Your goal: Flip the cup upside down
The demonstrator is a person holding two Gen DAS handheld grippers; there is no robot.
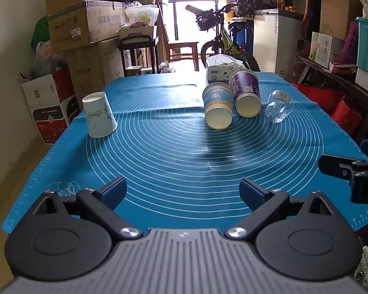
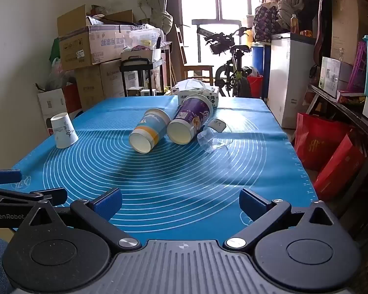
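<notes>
One done: white paper cup (image 1: 99,115) sits mouth-down. Blue-orange paper cup (image 1: 217,106), purple paper cup (image 1: 245,96) & clear plastic cup (image 1: 279,109) lie sideways, unflipped. Your left gripper (image 1: 182,191) & right gripper (image 2: 180,202) gape wide, empty.

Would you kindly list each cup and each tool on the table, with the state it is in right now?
White cup: upside down, mouth on the mat.
Blue cup: on its side, touching the purple cup.
Purple cup: on its side.
Clear cup: on its side.
Left tool: open, empty.
Right tool: open, empty.
</notes>
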